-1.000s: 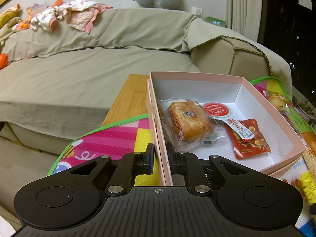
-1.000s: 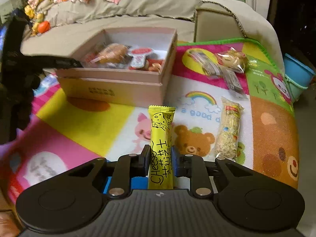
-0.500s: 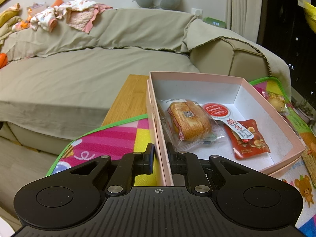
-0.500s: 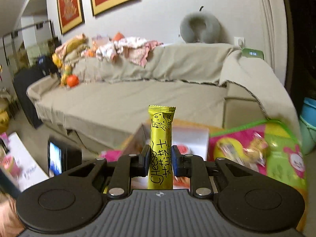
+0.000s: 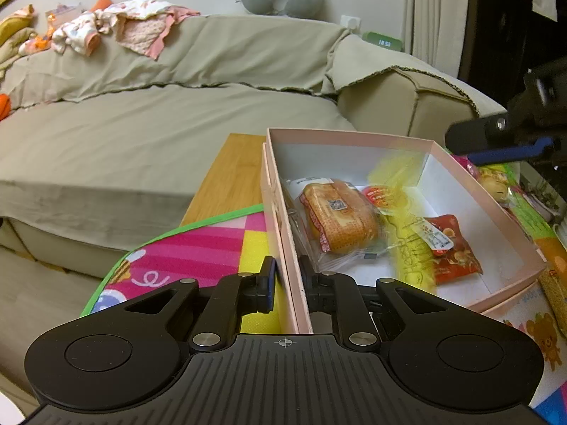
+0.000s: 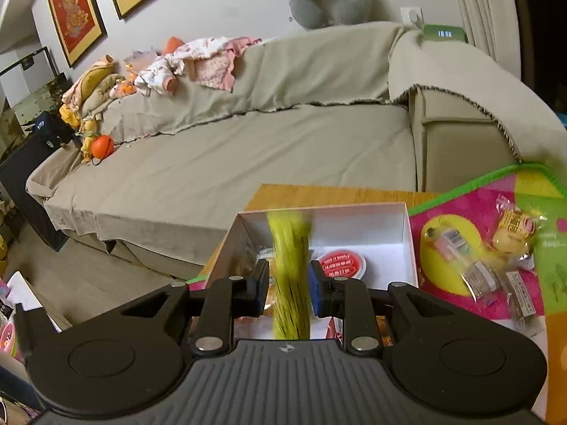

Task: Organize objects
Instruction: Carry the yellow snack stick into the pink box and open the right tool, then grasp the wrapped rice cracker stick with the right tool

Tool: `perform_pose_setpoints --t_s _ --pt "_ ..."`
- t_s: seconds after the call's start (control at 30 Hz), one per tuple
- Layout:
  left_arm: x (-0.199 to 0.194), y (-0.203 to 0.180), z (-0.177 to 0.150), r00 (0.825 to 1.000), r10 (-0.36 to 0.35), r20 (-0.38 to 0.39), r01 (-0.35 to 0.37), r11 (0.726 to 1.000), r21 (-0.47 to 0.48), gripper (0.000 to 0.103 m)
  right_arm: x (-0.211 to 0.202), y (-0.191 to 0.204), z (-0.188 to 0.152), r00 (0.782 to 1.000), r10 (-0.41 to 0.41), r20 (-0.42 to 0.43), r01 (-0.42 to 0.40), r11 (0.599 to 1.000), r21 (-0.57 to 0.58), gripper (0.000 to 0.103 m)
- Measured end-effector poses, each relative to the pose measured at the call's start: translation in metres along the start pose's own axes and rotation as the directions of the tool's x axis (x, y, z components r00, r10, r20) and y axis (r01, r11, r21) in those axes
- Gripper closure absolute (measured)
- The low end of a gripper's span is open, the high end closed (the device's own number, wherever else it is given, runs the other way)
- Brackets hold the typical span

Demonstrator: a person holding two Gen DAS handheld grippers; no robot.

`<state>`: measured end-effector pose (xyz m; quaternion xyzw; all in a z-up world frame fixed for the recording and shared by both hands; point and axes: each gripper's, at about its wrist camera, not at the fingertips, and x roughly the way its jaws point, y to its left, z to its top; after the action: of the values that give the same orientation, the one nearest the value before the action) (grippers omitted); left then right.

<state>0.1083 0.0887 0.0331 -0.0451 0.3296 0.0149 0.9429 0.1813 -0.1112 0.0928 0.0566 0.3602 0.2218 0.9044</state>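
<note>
My left gripper (image 5: 286,276) is shut on the near wall of the open pink box (image 5: 354,138), which stands on the colourful play mat (image 5: 184,258). Inside lie a wrapped bread (image 5: 338,216), a red-lidded cup (image 5: 381,194) and a red snack packet (image 5: 457,251). My right gripper (image 6: 288,279) hangs over the box (image 6: 404,223) with its jaws opening. The yellow cheese stick (image 6: 288,248) is a blur between the parted pads, dropping free. In the left wrist view the stick (image 5: 407,244) streaks down into the box, below the right gripper (image 5: 496,138).
Several wrapped snacks (image 6: 478,272) lie loose on the mat (image 6: 496,194) to the right of the box. The mat covers a wooden table (image 5: 226,177) set against a beige sofa (image 5: 141,134) with clothes (image 5: 106,32) on its back.
The right gripper rose from the mat and came over the box with the cheese stick, then its jaws parted and the stick slipped down. The left gripper kept its hold.
</note>
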Motion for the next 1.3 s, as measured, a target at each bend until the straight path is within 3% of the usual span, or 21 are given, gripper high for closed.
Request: perform_pose_setpoints --t_s 0.23,0.53,0.8,1.0,1.3 --pt "0.0 0.0 0.0 1.0 0.0 0.0 0.0 1.0 0.0 0.087 -0.01 -0.012 -0.016 0.998 -0.057 -0.001 0.057 0.998 -0.04 0.076" --pt "0.0 0.0 0.0 1.0 0.003 -0.001 -0.003 1.0 0.002 0.088 -0.058 -0.065 -0.05 0.972 -0.229 0.045 0.231 0.972 -0.04 0.051" --pt "0.0 0.001 0.0 1.0 0.005 -0.004 -0.005 1.0 0.003 0.088 -0.07 -0.124 -0.096 0.941 -0.337 -0.025 0.338 0.939 0.067 0.034" --pt "0.0 0.002 -0.003 1.0 0.011 -0.005 -0.011 1.0 0.008 0.088 -0.064 -0.148 -0.13 0.942 -0.32 -0.106 0.333 0.931 0.148 0.034" --pt "-0.002 0.0 -0.004 1.0 0.019 -0.006 -0.019 1.0 0.017 0.088 -0.05 -0.124 -0.134 0.95 -0.3 -0.083 0.304 0.951 0.049 0.035"
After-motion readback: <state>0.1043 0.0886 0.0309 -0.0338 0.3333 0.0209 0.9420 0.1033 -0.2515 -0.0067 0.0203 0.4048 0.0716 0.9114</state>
